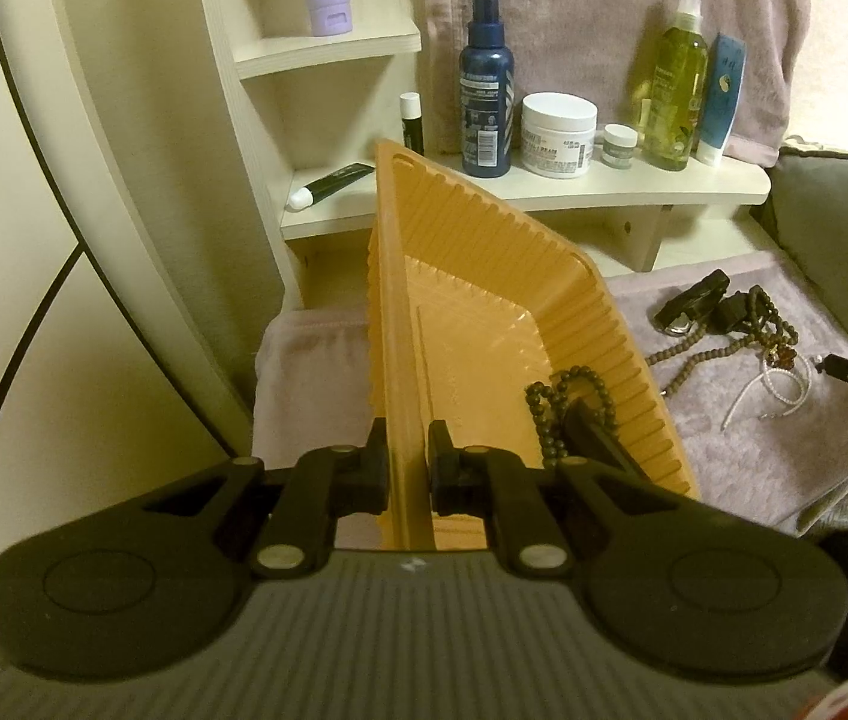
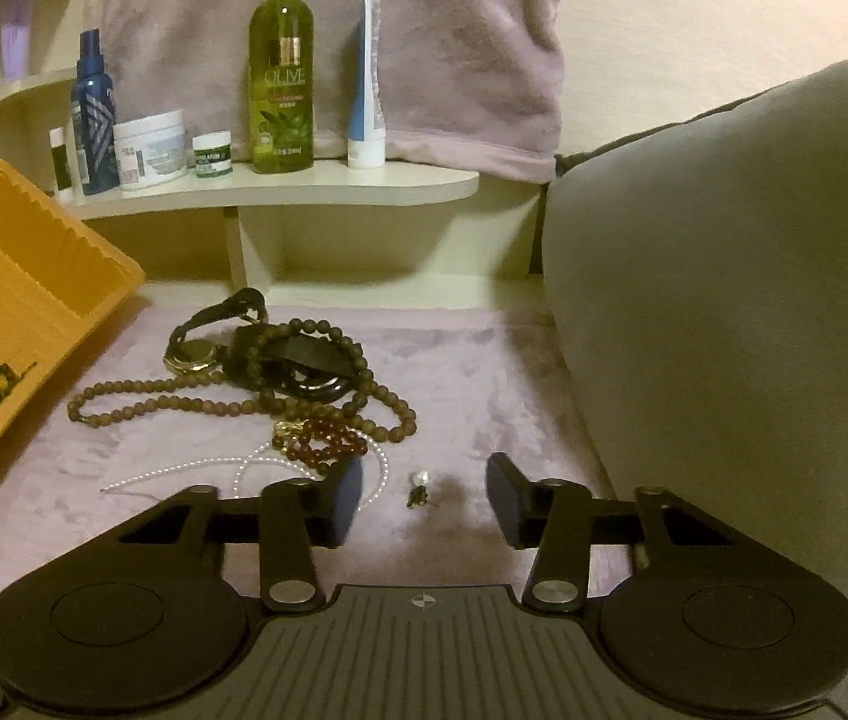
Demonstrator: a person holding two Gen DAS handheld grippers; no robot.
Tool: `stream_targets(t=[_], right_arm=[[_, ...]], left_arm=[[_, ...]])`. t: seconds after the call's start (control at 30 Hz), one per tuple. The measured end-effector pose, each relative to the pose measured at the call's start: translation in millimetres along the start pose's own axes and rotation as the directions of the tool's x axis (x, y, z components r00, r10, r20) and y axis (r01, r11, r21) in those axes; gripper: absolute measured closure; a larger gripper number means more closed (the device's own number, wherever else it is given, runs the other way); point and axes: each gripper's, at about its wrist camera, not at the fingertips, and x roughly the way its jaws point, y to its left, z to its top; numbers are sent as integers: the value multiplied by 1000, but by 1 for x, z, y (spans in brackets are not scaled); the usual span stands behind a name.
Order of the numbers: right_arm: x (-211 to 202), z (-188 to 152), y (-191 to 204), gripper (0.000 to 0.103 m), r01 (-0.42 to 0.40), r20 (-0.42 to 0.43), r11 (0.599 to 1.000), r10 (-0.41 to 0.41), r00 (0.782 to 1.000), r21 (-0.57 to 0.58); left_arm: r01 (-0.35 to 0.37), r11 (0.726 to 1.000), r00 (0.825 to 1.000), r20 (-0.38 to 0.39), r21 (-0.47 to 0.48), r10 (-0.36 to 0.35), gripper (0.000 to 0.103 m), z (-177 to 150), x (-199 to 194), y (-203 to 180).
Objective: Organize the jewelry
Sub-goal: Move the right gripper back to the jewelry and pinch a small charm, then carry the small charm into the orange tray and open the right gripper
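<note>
The left gripper (image 1: 407, 474) is clamped on the near rim of an orange tray (image 1: 484, 276) and holds it tipped up. Inside the tray, low in its corner, lie a dark bead string (image 1: 568, 402) and a black strap (image 1: 598, 444).

The right gripper (image 2: 422, 501) hangs low over the pink fuzzy cloth (image 2: 484, 372), its two fingers apart with nothing pinched. A tiny earring (image 2: 419, 487) lies on the cloth right between them — the pads are not touching it.

Just past the right gripper sits the pile of jewelry. There is a thin white pearl string (image 2: 244, 471), a dark red bead bracelet (image 2: 328, 441) with a small gold bit, and a long brown bead necklace (image 2: 184, 393) that loops over a black pouch (image 2: 298, 360). A black cord with a round gold charm (image 2: 193, 354) lies beside the pouch. The pile is near the tray but not in it.

Behind it all is a cream shelf (image 2: 364, 183) with a green olive bottle (image 2: 282, 69), a blue spray bottle (image 2: 93, 114), a white jar (image 2: 151, 150) and a blue tube (image 2: 367, 84). A grey cushion (image 2: 724, 300) fills the right side.
</note>
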Motion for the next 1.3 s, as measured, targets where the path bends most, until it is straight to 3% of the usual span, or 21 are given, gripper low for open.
stream_targets(t=[0.6,0.97,1.3], right_arm=[[29,-2,-1,88,-6,-48,1000,5,999,-29],[27,-2,1,95,-11,-49,1000,10,999,-25],[1,15,11,95,-35,19,999,35,999,-26]], left_arm=[[-4,1000,1000,-3,-1,4,93,0,1,1],[-5,1000,1000,-2,-2,5,93,-2,2,2],[-2,1000,1000,-1,-2,2,93,-2,2,2]])
